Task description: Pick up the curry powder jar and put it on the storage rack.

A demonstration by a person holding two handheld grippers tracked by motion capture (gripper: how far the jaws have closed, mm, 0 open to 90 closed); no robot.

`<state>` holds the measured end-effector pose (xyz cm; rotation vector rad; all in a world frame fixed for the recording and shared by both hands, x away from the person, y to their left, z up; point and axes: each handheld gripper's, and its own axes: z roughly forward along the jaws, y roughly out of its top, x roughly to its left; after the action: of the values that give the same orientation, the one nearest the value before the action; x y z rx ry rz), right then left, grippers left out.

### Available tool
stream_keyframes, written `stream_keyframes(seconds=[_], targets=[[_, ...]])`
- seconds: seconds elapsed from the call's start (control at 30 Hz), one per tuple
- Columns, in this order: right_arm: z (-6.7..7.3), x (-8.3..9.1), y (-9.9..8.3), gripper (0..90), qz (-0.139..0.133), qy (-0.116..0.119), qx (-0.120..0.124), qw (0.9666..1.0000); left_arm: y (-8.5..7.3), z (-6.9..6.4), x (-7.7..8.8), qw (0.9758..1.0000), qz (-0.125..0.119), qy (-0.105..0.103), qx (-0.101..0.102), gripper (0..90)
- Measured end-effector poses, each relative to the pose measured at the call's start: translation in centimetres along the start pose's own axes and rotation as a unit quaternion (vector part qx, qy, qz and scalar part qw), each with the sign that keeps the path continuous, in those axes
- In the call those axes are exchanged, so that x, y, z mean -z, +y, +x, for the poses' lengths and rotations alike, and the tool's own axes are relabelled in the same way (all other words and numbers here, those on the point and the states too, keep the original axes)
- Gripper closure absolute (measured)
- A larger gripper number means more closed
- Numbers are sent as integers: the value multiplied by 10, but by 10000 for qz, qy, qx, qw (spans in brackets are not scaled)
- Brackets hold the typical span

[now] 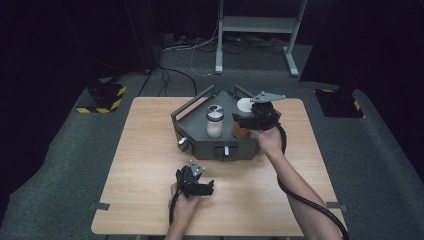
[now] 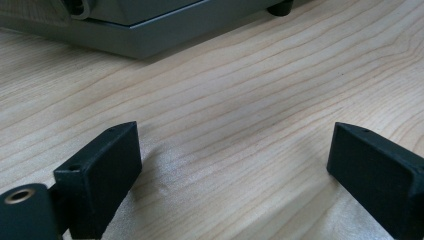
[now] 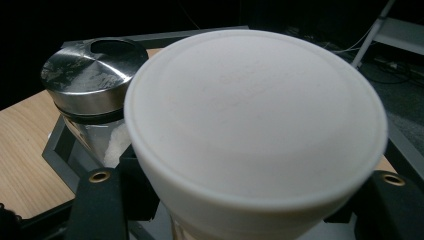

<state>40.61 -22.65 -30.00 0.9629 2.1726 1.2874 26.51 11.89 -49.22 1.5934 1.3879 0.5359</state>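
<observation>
1. Your right gripper (image 1: pixel 248 120) is clamped on the white-lidded jar (image 3: pixel 255 135), which stands in the grey tray (image 1: pixel 192 112) at the far side of the table (image 1: pixel 150 165), just right of the glass shaker (image 1: pixel 214 120).
2. The jar looks rigid, with amber contents below the lid, so expect moderate weight. Its lid is smooth matte plastic, wide and round; it is probably slippery, so keep the jaws on the body under the lid's rim, where they sit now.
3. The shaker beside it has a brushed metal cap with a pour hole and clear walls holding white grains; it looks fragile, so lift the jar straight up.
4. The tray is hard, angular metal with raised walls and front knobs.
5. Your left gripper (image 2: pixel 232 165) rests wide open on the pale wood-grain table, holding nothing.
</observation>
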Motion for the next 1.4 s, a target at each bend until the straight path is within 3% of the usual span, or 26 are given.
stream_keyframes(seconds=[0.83, 1.03, 1.4], targets=[[1, 1, 3, 340, 77, 11, 29, 10000, 0, 0, 0, 10000, -2, 0, 6, 74], [-3, 1, 2, 178, -37, 68, -254, 9996, 0, 0, 0, 10000, -2, 1, 31, 75], [-7, 7, -3, 129, -57, 166, -256, 9995, 0, 0, 0, 10000, -16, 4, 27, 76]])
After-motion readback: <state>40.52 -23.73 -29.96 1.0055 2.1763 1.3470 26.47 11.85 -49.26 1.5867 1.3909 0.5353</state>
